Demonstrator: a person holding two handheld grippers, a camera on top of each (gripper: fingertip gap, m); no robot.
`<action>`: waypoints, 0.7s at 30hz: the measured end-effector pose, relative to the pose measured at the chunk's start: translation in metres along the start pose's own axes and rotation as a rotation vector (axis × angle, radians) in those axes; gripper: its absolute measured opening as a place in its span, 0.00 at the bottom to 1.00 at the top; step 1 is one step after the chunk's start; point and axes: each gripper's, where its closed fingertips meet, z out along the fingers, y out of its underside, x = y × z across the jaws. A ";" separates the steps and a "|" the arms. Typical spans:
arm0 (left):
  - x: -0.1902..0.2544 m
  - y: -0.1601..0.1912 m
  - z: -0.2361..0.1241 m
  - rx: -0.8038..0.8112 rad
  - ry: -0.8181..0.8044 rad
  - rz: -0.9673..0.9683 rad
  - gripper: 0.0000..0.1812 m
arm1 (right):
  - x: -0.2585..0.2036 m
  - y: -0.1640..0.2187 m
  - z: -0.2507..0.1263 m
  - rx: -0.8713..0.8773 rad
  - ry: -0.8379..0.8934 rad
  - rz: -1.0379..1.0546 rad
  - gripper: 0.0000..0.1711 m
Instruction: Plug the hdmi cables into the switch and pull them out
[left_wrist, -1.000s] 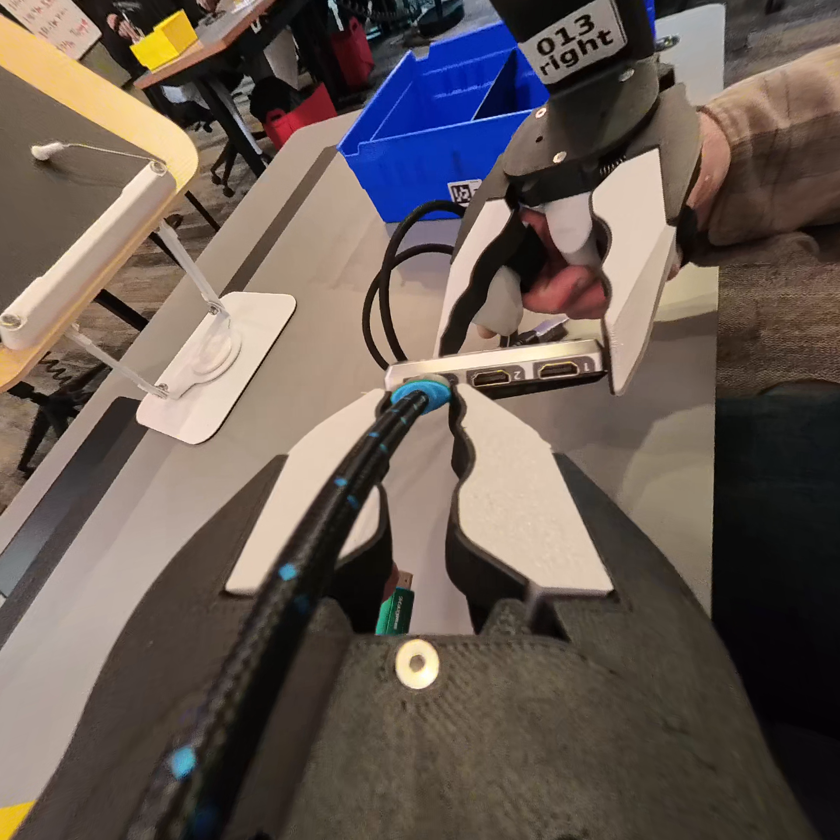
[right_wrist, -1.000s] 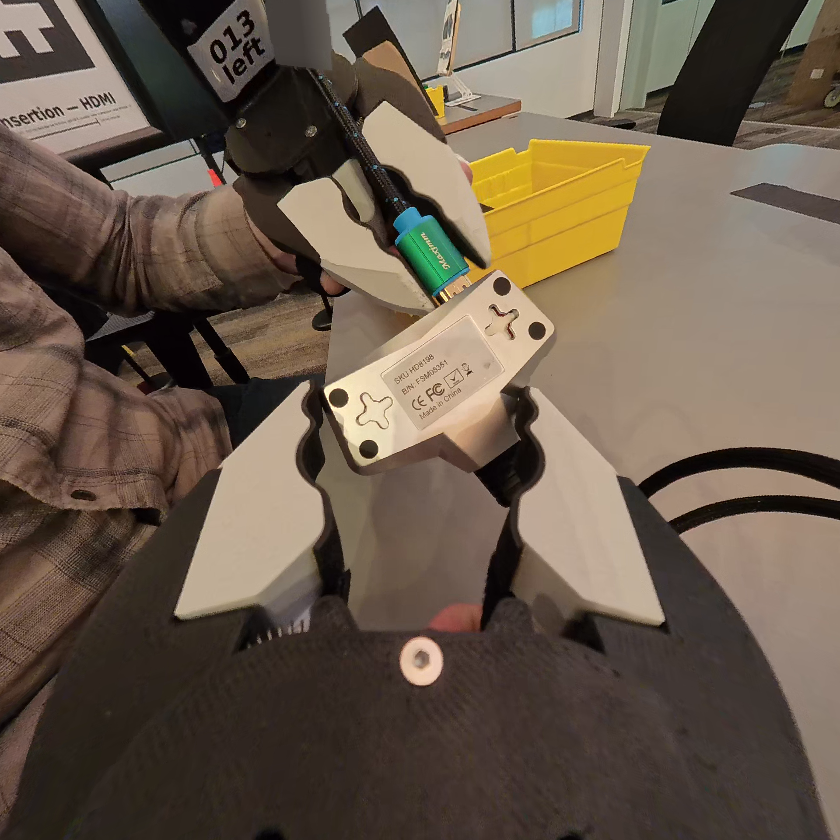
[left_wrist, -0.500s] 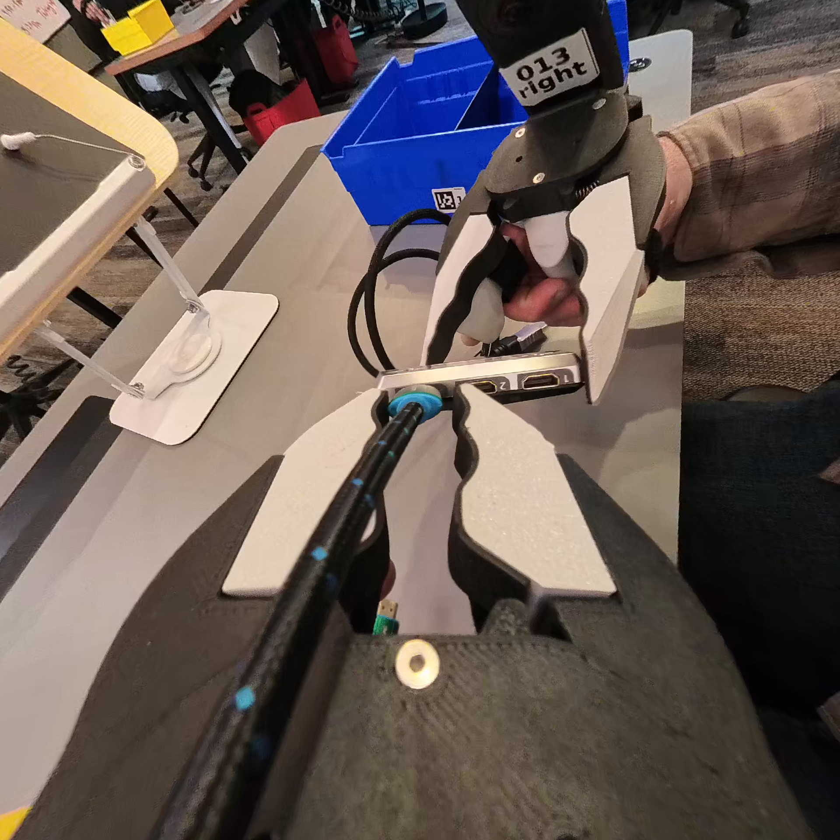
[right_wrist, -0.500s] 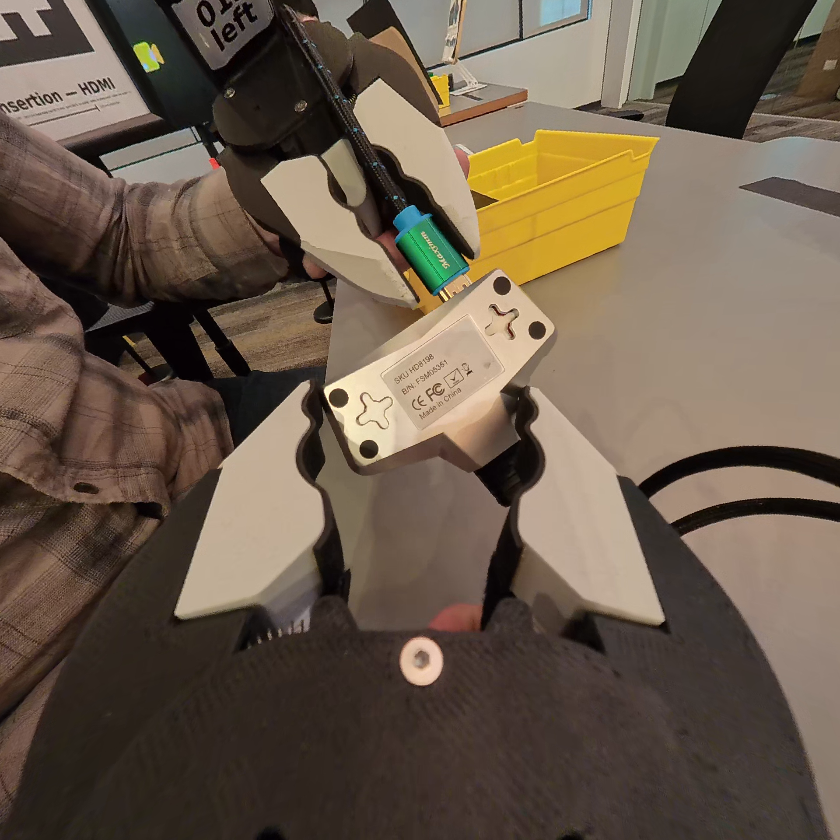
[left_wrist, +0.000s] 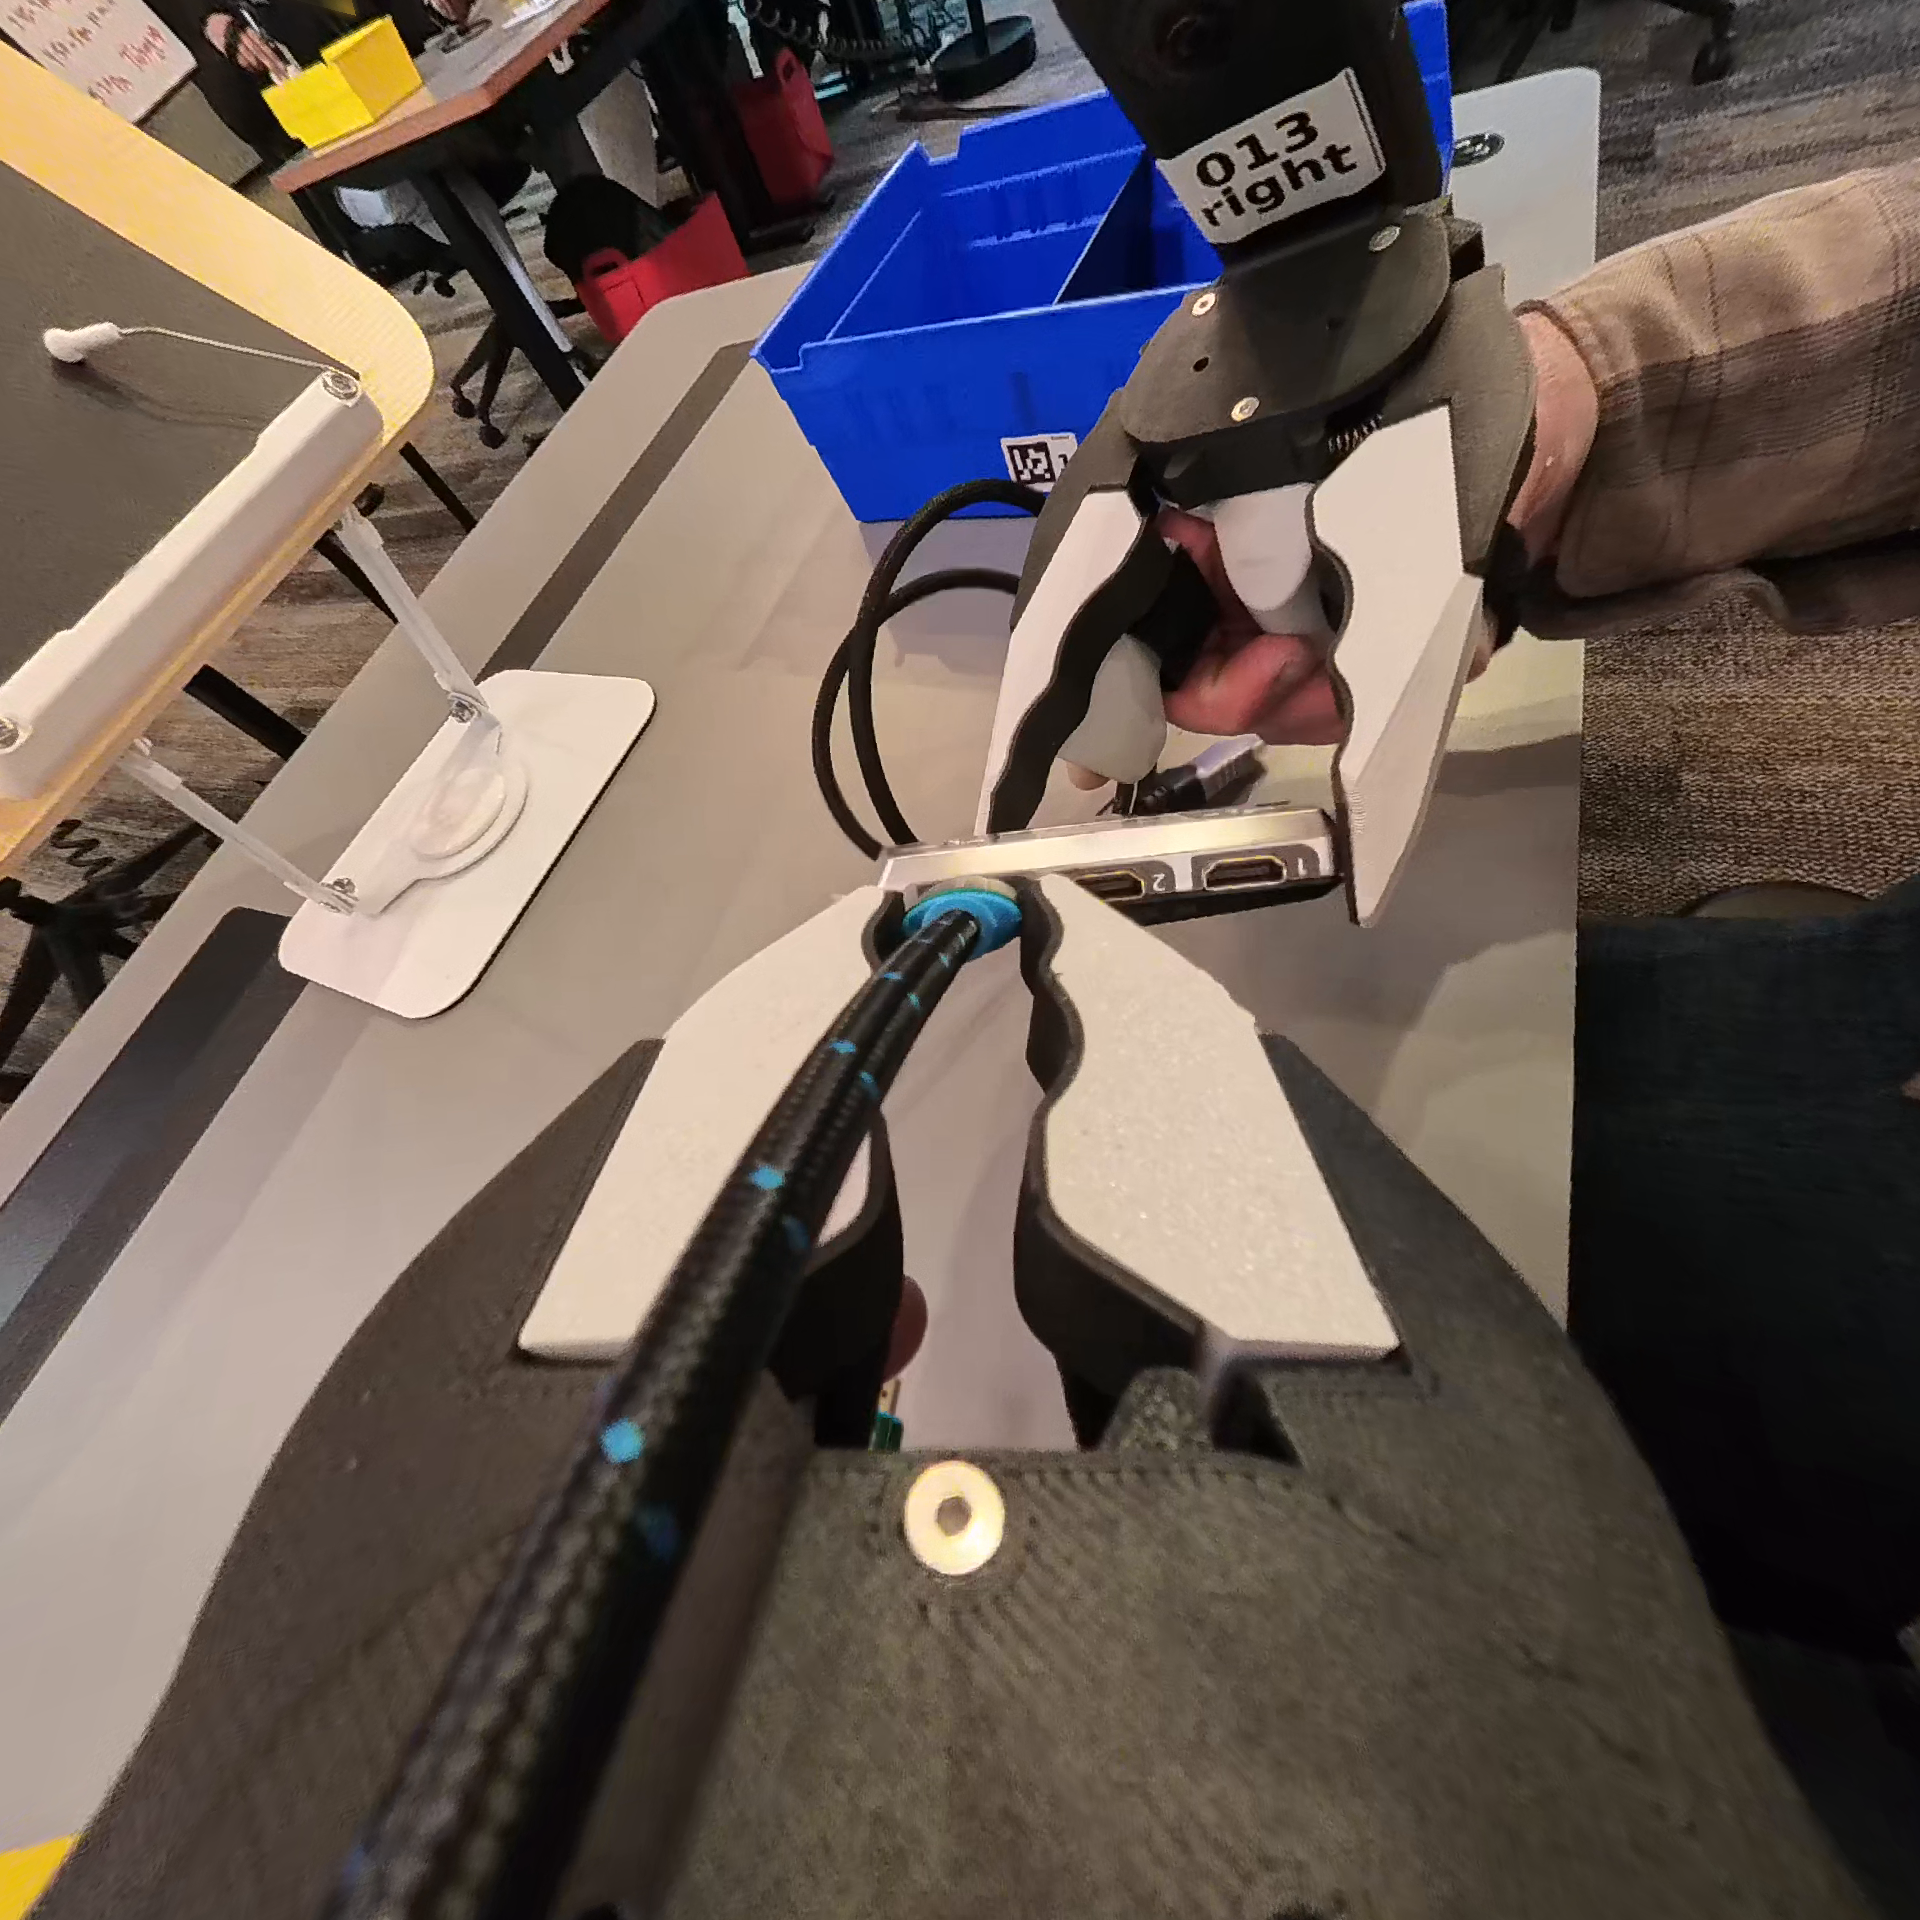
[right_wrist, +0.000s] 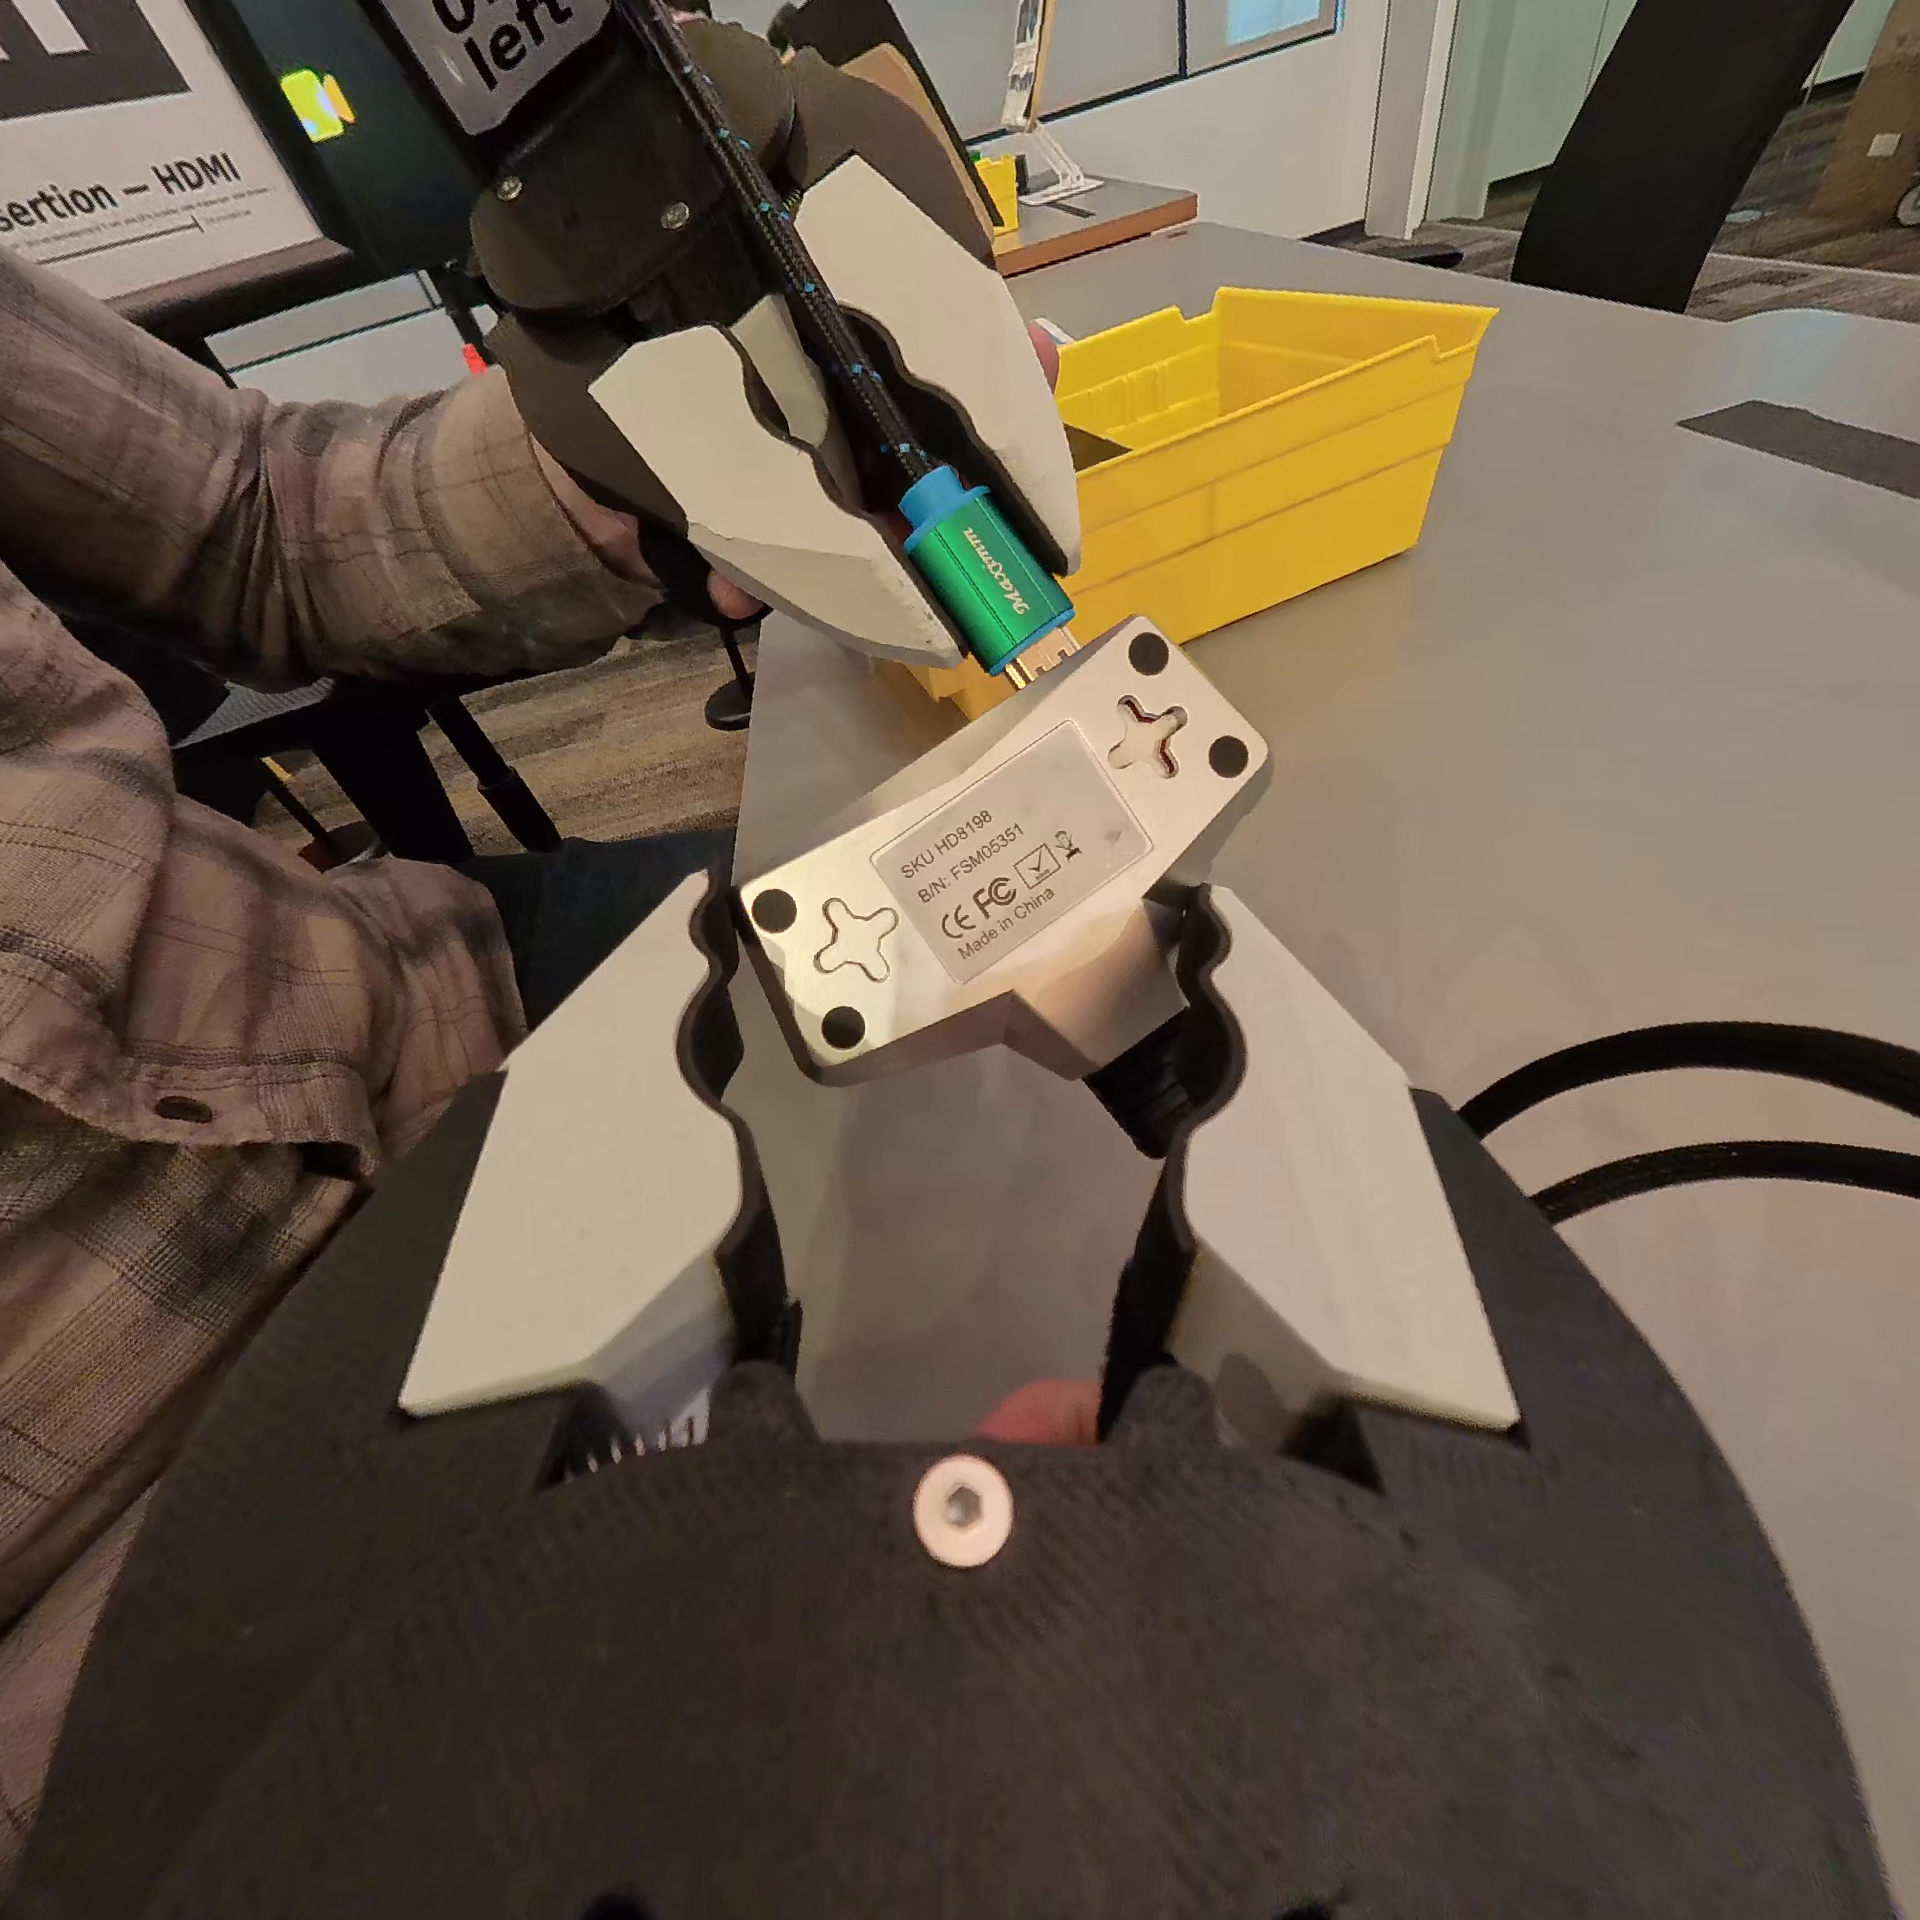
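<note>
Above the grey table (right_wrist: 1558, 727): both grippers meet at the silver switch (right_wrist: 997, 873).

Right gripper (right_wrist: 956, 935) is clamped on the switch, held off the table with its labelled underside facing the right wrist camera. Left gripper (left_wrist: 956, 914) is closed on the green HDMI plug (right_wrist: 987, 592) of a black braided cable (left_wrist: 727, 1247); the plug's metal tip is at the switch's end port, partly exposed. Two neighbouring ports (left_wrist: 1195, 878) sit unoccupied. Yellow bin (right_wrist: 1268, 457) stands behind the left gripper; blue bin (left_wrist: 987, 343) behind the right gripper.
</note>
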 end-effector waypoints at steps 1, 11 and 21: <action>0.000 0.001 0.000 0.000 -0.001 -0.004 0.12 | 0.000 0.000 0.000 0.005 0.000 0.004 0.49; 0.000 0.005 0.001 0.009 0.007 -0.015 0.12 | 0.001 0.000 0.000 0.007 0.010 0.007 0.49; 0.001 0.009 0.003 0.007 0.010 -0.022 0.12 | 0.002 0.002 -0.001 0.004 0.014 0.021 0.48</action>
